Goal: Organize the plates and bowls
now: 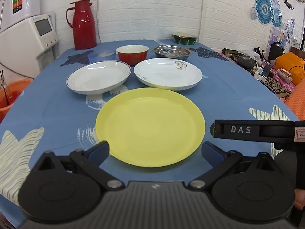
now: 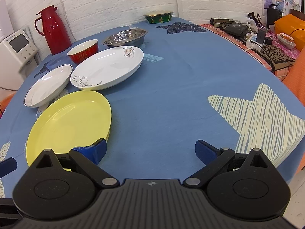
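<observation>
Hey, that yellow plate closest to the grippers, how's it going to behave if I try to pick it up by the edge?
The yellow plate looks like thin matte plastic, so probably light and not very fragile. Its rim is low and lies close to the tablecloth, so fingers may push it along before getting under. Being flat and wide, it should slide rather than tip.

Yellow plate (image 1: 150, 126); white floral plate (image 1: 167, 73); red bowl (image 1: 132, 54), cream inside; blue starfish-print desk (image 2: 171, 99); far bowl (image 1: 184, 38) seemingly green-gold.

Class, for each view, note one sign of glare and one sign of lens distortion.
Left wrist view: white highlights streak the red thermos; the table edge bows outward. Right wrist view: a glare stripe crosses the floral plate; the wall's brick lines curve, and corners darken.
</observation>
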`<action>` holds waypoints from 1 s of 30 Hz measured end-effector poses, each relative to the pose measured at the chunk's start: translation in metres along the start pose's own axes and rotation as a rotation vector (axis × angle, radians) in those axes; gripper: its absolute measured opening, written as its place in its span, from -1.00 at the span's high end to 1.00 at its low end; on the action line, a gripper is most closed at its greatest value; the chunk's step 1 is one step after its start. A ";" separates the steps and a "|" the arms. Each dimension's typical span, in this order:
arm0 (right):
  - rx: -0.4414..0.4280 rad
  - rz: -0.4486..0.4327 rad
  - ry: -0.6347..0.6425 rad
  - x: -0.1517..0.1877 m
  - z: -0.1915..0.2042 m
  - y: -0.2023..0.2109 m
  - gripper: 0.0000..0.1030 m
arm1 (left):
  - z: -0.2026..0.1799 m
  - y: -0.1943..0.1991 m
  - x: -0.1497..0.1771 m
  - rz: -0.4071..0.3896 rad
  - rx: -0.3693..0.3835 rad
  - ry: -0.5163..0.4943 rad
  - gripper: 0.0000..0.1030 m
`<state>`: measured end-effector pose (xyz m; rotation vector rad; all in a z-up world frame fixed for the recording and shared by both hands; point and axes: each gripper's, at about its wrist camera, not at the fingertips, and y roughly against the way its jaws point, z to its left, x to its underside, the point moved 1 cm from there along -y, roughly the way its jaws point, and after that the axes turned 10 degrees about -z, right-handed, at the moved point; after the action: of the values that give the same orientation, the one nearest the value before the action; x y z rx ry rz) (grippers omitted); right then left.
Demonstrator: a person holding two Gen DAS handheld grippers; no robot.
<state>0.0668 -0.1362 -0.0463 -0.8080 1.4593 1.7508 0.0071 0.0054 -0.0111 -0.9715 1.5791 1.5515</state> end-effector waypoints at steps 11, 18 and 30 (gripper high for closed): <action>-0.005 0.003 0.003 -0.001 0.003 0.000 -0.69 | 0.000 0.002 -0.001 -0.001 0.004 -0.002 -0.99; -0.009 0.003 0.006 -0.001 0.005 0.001 -0.69 | 0.000 0.002 -0.002 -0.001 0.006 0.000 -0.99; -0.015 0.005 0.010 0.000 0.007 0.001 -0.69 | 0.000 0.003 -0.004 -0.003 0.007 0.002 -0.99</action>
<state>0.0664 -0.1299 -0.0445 -0.8226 1.4578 1.7658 0.0064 0.0060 -0.0062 -0.9713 1.5827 1.5432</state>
